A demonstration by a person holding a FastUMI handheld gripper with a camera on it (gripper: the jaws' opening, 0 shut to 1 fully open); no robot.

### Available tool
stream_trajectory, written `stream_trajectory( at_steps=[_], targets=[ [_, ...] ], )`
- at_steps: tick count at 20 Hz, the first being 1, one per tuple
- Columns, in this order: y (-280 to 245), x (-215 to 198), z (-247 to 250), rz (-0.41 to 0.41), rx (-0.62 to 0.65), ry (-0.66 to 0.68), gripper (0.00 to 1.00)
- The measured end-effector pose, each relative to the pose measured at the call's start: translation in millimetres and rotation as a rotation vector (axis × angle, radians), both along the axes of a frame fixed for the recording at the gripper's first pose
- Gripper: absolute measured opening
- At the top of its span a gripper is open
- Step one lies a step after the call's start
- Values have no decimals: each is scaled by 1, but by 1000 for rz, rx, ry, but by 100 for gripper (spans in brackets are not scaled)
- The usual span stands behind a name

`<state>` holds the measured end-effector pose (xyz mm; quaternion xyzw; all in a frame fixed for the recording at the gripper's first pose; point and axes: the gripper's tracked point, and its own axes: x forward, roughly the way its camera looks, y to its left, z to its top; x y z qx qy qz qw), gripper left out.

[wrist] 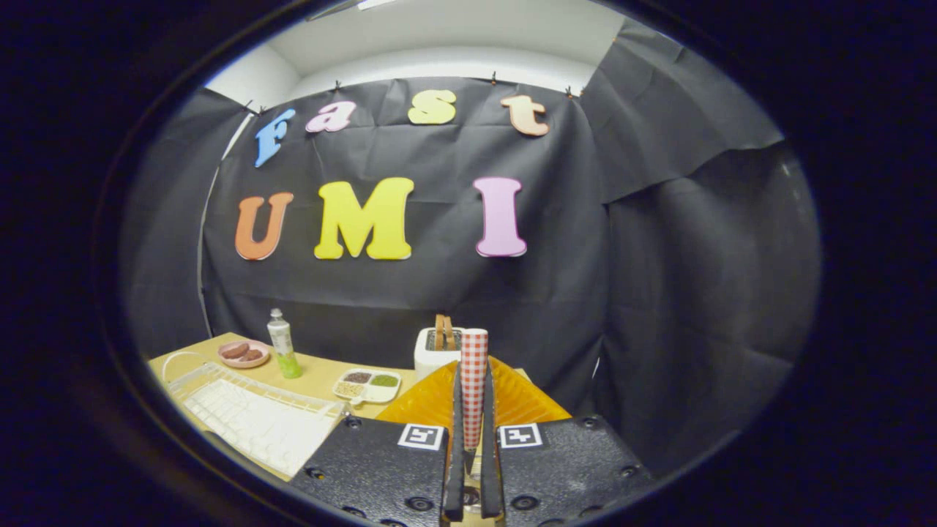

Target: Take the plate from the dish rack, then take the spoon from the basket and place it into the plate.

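Spoon held up over the orange plate

The spoon's red-and-white checked handle stands straight up, pinched between the gripper's two fingers. The ridged orange plate lies just behind it. The white dish rack sits flat nearby.

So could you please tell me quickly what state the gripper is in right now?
Gripper: closed, both fingers pressing on the red-and-white checked handle that stands up between them, above the orange plate.

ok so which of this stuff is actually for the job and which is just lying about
For the job: checked-handled spoon, pinched between the fingers of the gripper; orange plate just beyond them; white dish rack.
Lying about: toaster, bottle, pink dish of food, divided tray.
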<state>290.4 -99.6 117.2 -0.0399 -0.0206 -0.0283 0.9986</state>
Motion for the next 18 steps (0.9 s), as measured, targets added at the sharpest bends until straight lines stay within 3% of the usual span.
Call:
stream_trajectory(
  at_steps=[7,13,18],
  targets=[
    [91,-95,42,66,64,-67,14],
    [181,-154,28,136,97,-58,14],
    [247,-195,-19,179,97,-64,15]
  ],
)
